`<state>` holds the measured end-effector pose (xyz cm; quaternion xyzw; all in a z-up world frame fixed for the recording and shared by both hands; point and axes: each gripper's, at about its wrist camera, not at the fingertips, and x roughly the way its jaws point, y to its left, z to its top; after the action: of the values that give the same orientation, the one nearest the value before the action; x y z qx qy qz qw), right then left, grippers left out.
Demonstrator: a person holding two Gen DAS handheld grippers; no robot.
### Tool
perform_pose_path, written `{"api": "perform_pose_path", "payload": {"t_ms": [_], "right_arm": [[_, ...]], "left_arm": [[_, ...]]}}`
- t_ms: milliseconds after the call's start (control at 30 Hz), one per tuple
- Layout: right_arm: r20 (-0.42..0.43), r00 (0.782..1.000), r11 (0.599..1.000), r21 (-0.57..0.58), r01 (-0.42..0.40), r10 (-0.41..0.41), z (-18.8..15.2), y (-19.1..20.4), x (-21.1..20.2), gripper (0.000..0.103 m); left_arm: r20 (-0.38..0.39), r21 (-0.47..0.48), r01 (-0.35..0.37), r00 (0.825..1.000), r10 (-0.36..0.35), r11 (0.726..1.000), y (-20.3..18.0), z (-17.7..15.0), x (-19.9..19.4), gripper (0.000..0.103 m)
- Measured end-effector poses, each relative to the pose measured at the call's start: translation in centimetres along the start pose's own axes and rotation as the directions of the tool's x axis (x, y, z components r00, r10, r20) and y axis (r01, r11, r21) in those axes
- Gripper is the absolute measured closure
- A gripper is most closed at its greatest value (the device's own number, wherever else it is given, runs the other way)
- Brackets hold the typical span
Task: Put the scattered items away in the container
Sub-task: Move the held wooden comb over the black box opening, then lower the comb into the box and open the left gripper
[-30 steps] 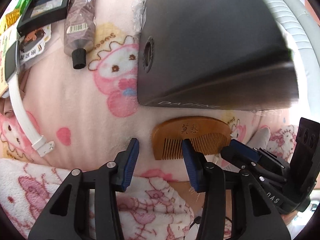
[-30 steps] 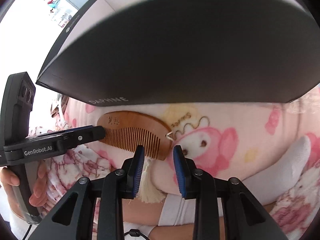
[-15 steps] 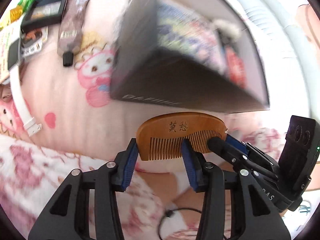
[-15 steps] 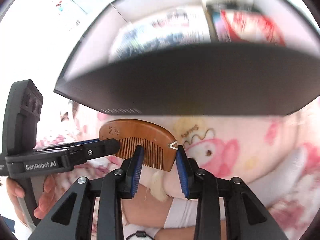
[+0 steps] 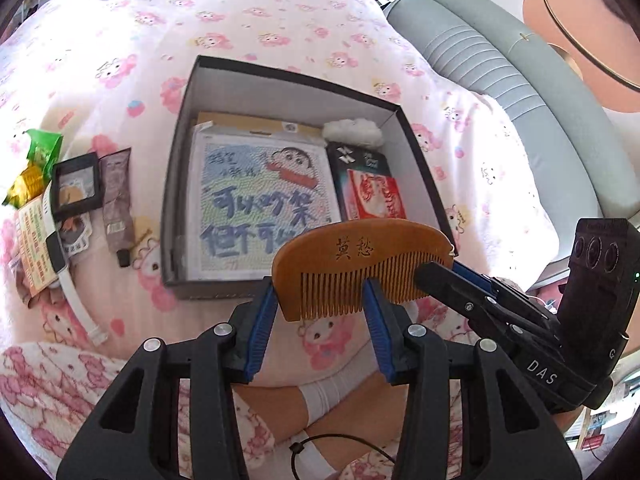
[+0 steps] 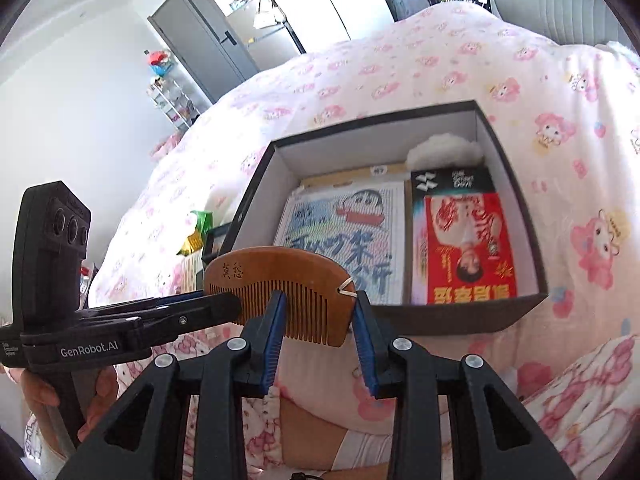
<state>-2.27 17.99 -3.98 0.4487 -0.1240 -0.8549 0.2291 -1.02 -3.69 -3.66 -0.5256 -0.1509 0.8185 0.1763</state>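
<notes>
A wooden comb (image 5: 356,258) is held in the air just in front of the near wall of the black box (image 5: 176,184). Both grippers grip it: my left gripper (image 5: 320,300) is shut on its left half, my right gripper (image 6: 318,312) on its right half. It also shows in the right wrist view (image 6: 280,280). The box (image 6: 520,208) holds a cartoon picture (image 5: 256,204), a red-and-black packet (image 6: 464,244) and a white cotton wad (image 5: 352,132). Left of the box lie a brown tube (image 5: 116,200), a black compact (image 5: 76,186), a white watch strap (image 5: 76,300) and green snack packets (image 5: 38,164).
Everything lies on a pink cartoon-print blanket (image 5: 280,36) over a bed. A grey padded headboard (image 5: 500,68) runs along the right. The person's legs in white socks (image 5: 332,392) are below the grippers. A grey door (image 6: 200,48) and shelves stand far off.
Both grippers rose with the comb from the blanket to above the box's near wall. The inside of the box came into view.
</notes>
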Motion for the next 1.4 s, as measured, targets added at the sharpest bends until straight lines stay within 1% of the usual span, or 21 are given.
{"api": "perform_pose_path", "payload": {"t_ms": [33,67,100,167,200,333,433,567,700,800,933,1000,1067,1100,1233,1333,1400], "right_arm": [[0.007,1.0,1.0,0.0,0.003,-0.003,0.3,-0.2,-0.2,0.073],[0.011,1.0,1.0,0.002,0.006,-0.006,0.3,-0.3,0.0,0.073],[0.013,1.0,1.0,0.001,0.008,-0.008,0.0,-0.3,1.0,0.073],[0.015,1.0,1.0,-0.003,0.014,-0.014,0.6,-0.9,1.0,0.073],[0.016,1.0,1.0,-0.006,0.018,-0.018,1.0,-0.9,2.3,0.073],[0.01,1.0,0.999,-0.025,0.023,-0.023,3.9,-1.7,4.2,0.073],[-0.014,0.999,0.998,-0.055,0.037,-0.037,6.7,-2.2,6.9,0.073],[-0.063,0.997,0.998,-0.045,0.033,-0.036,9.7,-3.4,11.4,0.073],[-0.1,0.994,0.999,-0.021,0.032,-0.034,12.2,-4.6,14.3,0.073],[-0.124,0.991,0.999,-0.021,0.044,-0.046,13.6,-5.0,16.1,0.073],[-0.176,0.983,0.998,0.018,0.064,-0.06,14.0,-6.2,18.4,0.072],[-0.198,0.977,0.996,0.026,0.083,-0.076,13.7,-6.8,19.2,0.071],[-0.222,0.971,0.995,0.021,0.1,-0.093,13.1,-6.9,19.8,0.071],[-0.23,0.968,0.994,0.013,0.107,-0.101,12.9,-6.9,20.0,0.071],[-0.248,0.963,0.994,0.007,0.108,-0.103,12.2,-6.5,20.3,0.068],[-0.226,0.964,0.99,-0.015,0.139,-0.138,12.0,-6.1,19.7,0.068],[-0.207,0.965,0.987,-0.031,0.16,-0.163,11.9,-6.0,19.1,0.068]], "left_arm": [[0.002,0.002,0.001,1.0,-0.001,1.0,0.2,-0.1,1.7,0.059],[0.003,0.004,-0.001,1.0,0.001,1.0,0.3,0.6,2.8,0.059],[0.006,0.004,-0.003,1.0,0.003,1.0,0.3,1.1,3.2,0.059],[0.008,0.002,-0.003,1.0,0.003,1.0,0.4,2.7,4.7,0.059],[0.009,-0.006,0.001,1.0,-0.001,1.0,0.7,3.5,4.9,0.059],[-0.002,-0.044,0.024,1.0,-0.024,0.999,2.4,7.8,7.5,0.059],[-0.023,-0.078,0.011,1.0,-0.013,0.997,3.7,11.1,10.2,0.059],[-0.04,-0.112,-0.01,0.999,0.005,0.994,5.3,14.0,13.0,0.059],[-0.043,-0.151,-0.013,0.999,0.007,0.989,6.6,16.1,14.9,0.059],[-0.053,-0.176,-0.031,0.998,0.022,0.984,7.3,16.8,16.3,0.059],[-0.09,-0.144,-0.098,0.992,0.086,0.985,6.7,16.7,18.0,0.058],[-0.106,-0.115,-0.148,0.985,0.135,0.982,6.0,16.5,18.9,0.057],[-0.128,-0.081,-0.209,0.972,0.198,0.975,5.6,16.1,19.7,0.058],[-0.131,-0.073,-0.223,0.968,0.213,0.972,5.5,16.0,20.0,0.058],[-0.12,-0.082,-0.233,0.967,0.222,0.969,5.5,15.7,19.5,0.059],[-0.113,-0.049,-0.183,0.978,0.177,0.982,4.7,15.1,18.4,0.059],[-0.123,-0.038,-0.146,0.982,0.14,0.989,4.4,14.5,18.1,0.059]]}}
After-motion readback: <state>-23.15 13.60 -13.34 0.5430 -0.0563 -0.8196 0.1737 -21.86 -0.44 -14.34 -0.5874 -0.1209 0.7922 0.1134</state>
